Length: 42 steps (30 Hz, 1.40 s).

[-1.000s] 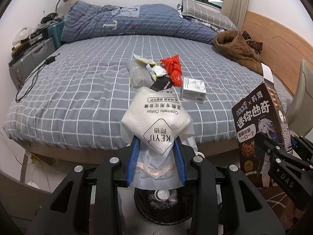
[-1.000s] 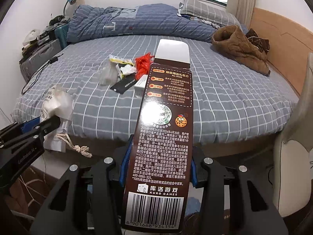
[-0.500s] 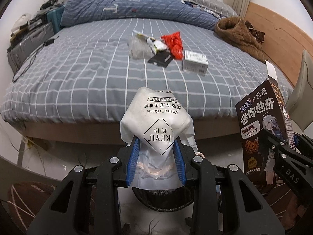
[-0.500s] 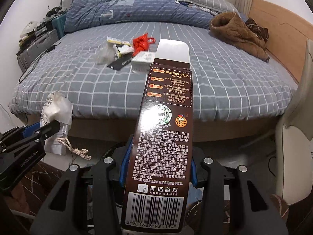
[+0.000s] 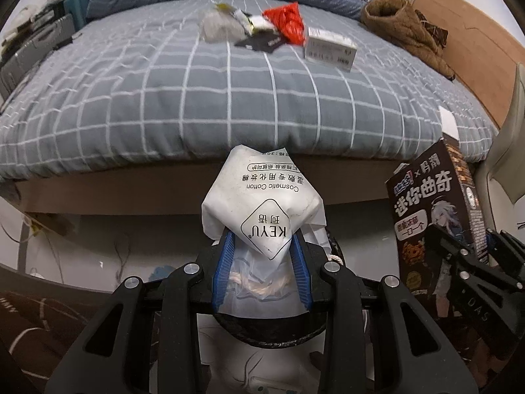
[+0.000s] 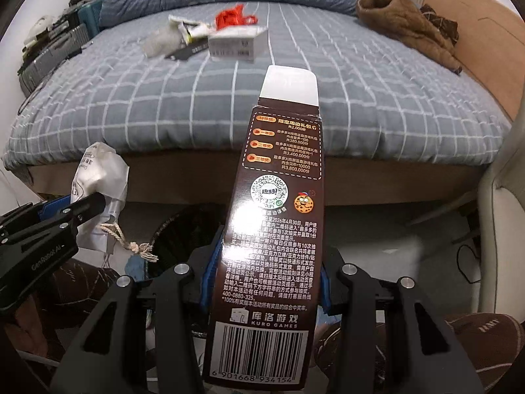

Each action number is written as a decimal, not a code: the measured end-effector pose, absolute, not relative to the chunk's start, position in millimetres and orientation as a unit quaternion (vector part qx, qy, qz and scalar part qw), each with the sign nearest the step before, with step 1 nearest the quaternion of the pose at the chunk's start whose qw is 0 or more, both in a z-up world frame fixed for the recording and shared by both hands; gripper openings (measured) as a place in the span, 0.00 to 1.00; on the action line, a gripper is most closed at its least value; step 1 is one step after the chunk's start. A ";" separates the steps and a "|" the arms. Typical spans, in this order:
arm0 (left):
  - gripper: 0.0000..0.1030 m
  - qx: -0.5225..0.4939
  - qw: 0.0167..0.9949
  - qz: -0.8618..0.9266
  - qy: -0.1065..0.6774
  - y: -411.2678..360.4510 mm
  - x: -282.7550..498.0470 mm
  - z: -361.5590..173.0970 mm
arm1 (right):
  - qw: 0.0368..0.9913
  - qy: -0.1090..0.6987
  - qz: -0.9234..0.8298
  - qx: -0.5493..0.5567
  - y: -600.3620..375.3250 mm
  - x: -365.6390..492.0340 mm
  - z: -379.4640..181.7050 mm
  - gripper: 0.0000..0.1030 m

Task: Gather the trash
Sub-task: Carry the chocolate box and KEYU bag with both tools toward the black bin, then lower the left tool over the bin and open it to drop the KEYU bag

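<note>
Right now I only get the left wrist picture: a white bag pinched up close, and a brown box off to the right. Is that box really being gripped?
Observer: Yes. In the right wrist view, the right gripper presses its blue pads against both sides of the brown box.
Operator: What's on the side of the box that I can't see?
Observer: Small print, a cookie drawing and a barcode at the near end.
Operator: Is anything hanging off my bag?
Observer: A frayed, knotted cord dangles below the white bag, next to a dark bin.
</note>
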<state>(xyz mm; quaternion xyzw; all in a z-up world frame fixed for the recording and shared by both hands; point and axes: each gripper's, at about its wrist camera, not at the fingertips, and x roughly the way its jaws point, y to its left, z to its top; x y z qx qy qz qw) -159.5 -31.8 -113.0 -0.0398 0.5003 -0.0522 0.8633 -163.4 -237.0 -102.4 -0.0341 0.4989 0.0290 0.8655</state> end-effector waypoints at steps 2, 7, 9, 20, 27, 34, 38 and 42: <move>0.32 -0.037 0.860 -0.056 0.505 -37.2 -154.4 -121.3 | 0.860 0.508 0.029 -0.033 -237.9 -158.6 -112.9 0.43; 0.32 -0.022 0.848 -0.066 0.526 -53.7 -142.6 -144.7 | 0.853 0.520 0.032 -0.035 -239.6 -150.2 -130.8 0.43; 0.32 -0.018 0.845 -0.068 0.531 -59.0 -138.9 -152.3 | 0.850 0.524 0.032 -0.033 -242.5 -149.0 -136.2 0.43; 0.33 -0.008 0.829 -0.084 0.554 -86.1 -121.3 -181.6 | 0.837 0.546 0.011 -0.018 -273.3 -152.4 -159.9 0.43; 0.41 0.000 0.826 -0.086 0.557 -90.5 -119.7 -188.3 | 0.836 0.548 0.012 -0.016 -273.7 -153.1 -162.9 0.43; 0.70 -0.004 0.829 -0.070 0.555 -71.7 -123.6 -195.9 | 0.834 0.551 0.019 -0.021 -264.7 -151.2 -170.4 0.43; 0.82 -0.004 0.835 -0.057 0.547 -55.5 -127.5 -193.1 | 0.834 0.550 0.031 -0.027 -257.0 -149.3 -171.2 0.43; 0.91 0.004 0.845 -0.042 0.533 -42.8 -130.7 -185.8 | 0.833 0.550 0.043 -0.033 -240.1 -147.0 -173.8 0.43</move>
